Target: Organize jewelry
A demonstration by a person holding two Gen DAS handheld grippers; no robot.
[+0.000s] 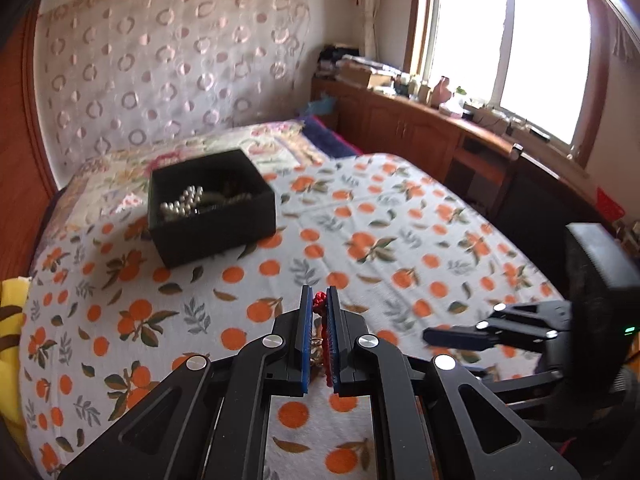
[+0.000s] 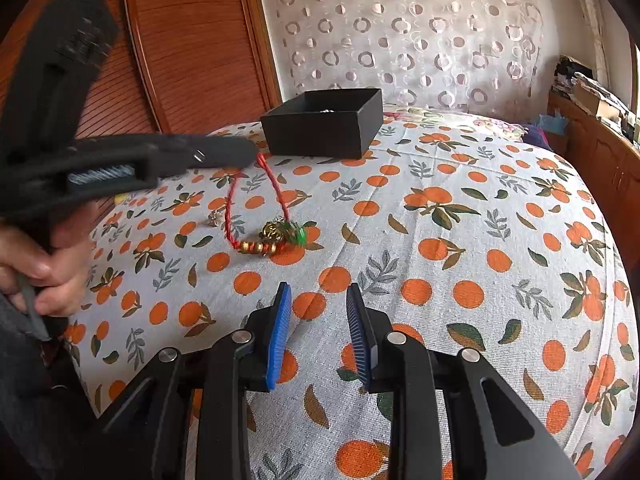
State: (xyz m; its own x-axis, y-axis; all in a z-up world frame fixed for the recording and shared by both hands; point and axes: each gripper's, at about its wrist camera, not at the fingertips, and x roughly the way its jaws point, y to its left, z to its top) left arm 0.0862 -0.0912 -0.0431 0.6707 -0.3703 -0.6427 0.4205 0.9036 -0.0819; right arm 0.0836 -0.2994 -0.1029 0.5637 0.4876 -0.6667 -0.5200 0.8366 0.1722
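My left gripper point(image 1: 320, 300) is shut on a red cord bracelet point(image 1: 319, 303). In the right wrist view the left gripper point(image 2: 252, 152) holds the bracelet point(image 2: 276, 240) by its cord, with the gold beads and green charm hanging just over the bedspread. A black open box point(image 1: 212, 208) sits ahead and left of the left gripper, with pearls point(image 1: 184, 202) and other jewelry inside; it also shows in the right wrist view point(image 2: 324, 128). A small silver piece point(image 2: 216, 219) lies on the bedspread left of the bracelet. My right gripper point(image 2: 318, 300) is open and empty above the bedspread.
The bed has an orange-print cover point(image 2: 460, 240). A wooden headboard point(image 2: 192, 48) and a circle-patterned curtain point(image 1: 160, 72) stand behind it. A wooden cabinet point(image 1: 420, 128) with clutter runs under the window at the right. The right gripper shows in the left wrist view point(image 1: 432, 336).
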